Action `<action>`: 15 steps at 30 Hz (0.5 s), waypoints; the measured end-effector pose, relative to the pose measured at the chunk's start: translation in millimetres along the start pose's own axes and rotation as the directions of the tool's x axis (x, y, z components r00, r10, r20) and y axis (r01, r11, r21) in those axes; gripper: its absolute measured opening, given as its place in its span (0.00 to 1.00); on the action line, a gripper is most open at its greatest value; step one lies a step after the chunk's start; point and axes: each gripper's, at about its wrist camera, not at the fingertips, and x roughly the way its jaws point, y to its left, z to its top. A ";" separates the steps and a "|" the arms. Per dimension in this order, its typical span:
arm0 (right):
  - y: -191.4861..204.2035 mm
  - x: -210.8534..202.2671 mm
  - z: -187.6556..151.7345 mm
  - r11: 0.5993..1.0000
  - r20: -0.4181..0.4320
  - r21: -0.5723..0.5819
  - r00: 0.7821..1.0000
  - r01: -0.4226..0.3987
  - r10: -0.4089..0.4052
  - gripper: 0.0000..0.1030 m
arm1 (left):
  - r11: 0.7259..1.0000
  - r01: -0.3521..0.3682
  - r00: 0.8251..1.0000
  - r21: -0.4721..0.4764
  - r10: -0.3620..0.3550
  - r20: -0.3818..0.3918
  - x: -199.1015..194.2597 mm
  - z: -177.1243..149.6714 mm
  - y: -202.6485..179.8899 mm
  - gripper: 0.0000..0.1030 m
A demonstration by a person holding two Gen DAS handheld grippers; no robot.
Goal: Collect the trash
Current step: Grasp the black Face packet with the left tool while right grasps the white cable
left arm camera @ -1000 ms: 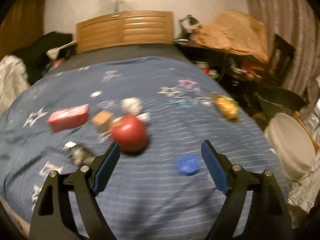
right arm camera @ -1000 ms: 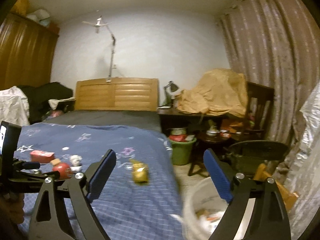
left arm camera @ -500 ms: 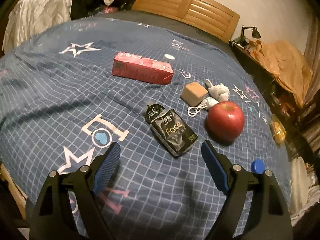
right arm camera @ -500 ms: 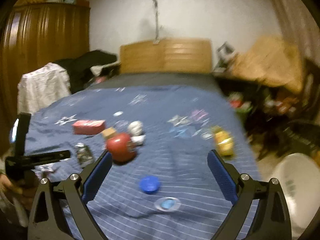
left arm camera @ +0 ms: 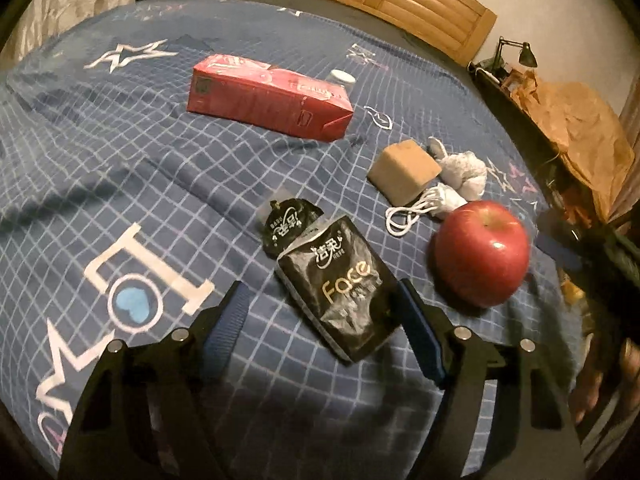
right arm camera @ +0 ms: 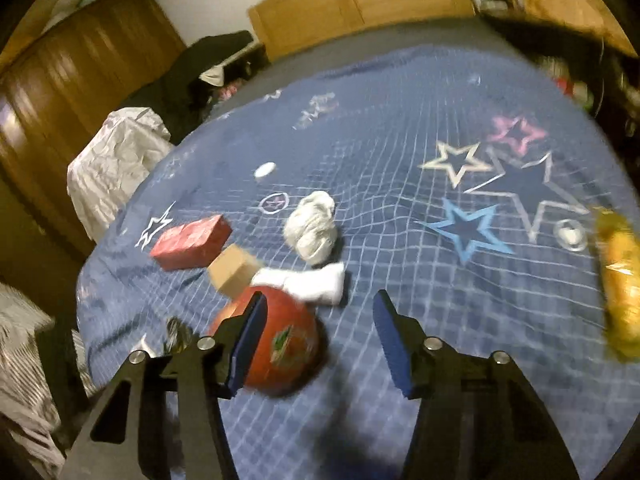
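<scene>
A black tissue packet [left arm camera: 344, 284] lies on the blue bedspread [left arm camera: 120, 168], with my open, empty left gripper [left arm camera: 324, 312] low over its near end. Beyond it lie a red carton [left arm camera: 268, 96], a tan block [left arm camera: 404, 172], crumpled white tissue [left arm camera: 464, 172], a white face mask [left arm camera: 432, 204] and a red apple [left arm camera: 482, 252]. My right gripper [right arm camera: 320, 320] is open and empty just above the apple [right arm camera: 280, 348], near the mask [right arm camera: 308, 280], tissue ball [right arm camera: 312, 228], block [right arm camera: 234, 270] and carton [right arm camera: 192, 242]. A yellow wrapper [right arm camera: 620, 272] lies at right.
A small white cap [right arm camera: 265, 169] lies farther up the bed. The wooden headboard [left arm camera: 384, 4] is at the far end. Clothes [right arm camera: 116, 164] are piled at the left side, by a wooden wardrobe [right arm camera: 60, 72]. A cluttered bedside table with a lamp [left arm camera: 520, 56] stands at right.
Both grippers have swung down and closer to the bed. The left has closed in over the black packet. The right has moved in toward the apple and white tissues.
</scene>
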 end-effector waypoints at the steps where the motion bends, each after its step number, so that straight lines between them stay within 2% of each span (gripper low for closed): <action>1: -6.0 12.6 5.6 0.999 -0.016 0.035 1.000 -0.023 0.023 0.55 | 1.000 -0.005 1.000 0.012 0.005 0.011 1.2 -0.9 -1.2 0.68; 5: -24.4 54.1 11.9 0.987 -0.088 0.135 0.991 -0.086 0.098 0.54 | 1.000 -0.009 0.999 0.028 0.008 0.045 5.3 -2.9 -3.1 0.68; 6: -25.5 57.7 10.7 0.986 -0.084 0.139 0.991 -0.089 0.101 0.48 | 0.999 -0.011 0.999 0.030 0.010 0.048 5.8 -2.9 -3.4 0.68; 7: -27.2 60.7 11.3 0.985 -0.082 0.144 0.990 -0.099 0.111 0.30 | 1.000 -0.009 0.999 0.030 0.008 0.051 6.2 -2.9 -3.5 0.68; 8: -31.2 64.0 12.2 0.977 -0.089 0.170 0.986 -0.127 0.144 0.25 | 1.000 -0.006 0.999 0.029 0.005 0.052 6.4 -2.9 -3.0 0.68; 12: -33.3 49.2 13.0 0.970 -0.042 0.176 0.983 -0.166 0.176 0.21 | 1.000 -0.005 0.998 0.031 0.004 0.057 6.3 -3.0 -2.1 0.68; 15: -34.2 8.1 13.9 0.968 0.060 0.180 0.984 -0.175 0.166 0.21 | 1.000 0.000 0.998 0.028 -0.002 0.058 6.3 -3.2 -2.5 0.68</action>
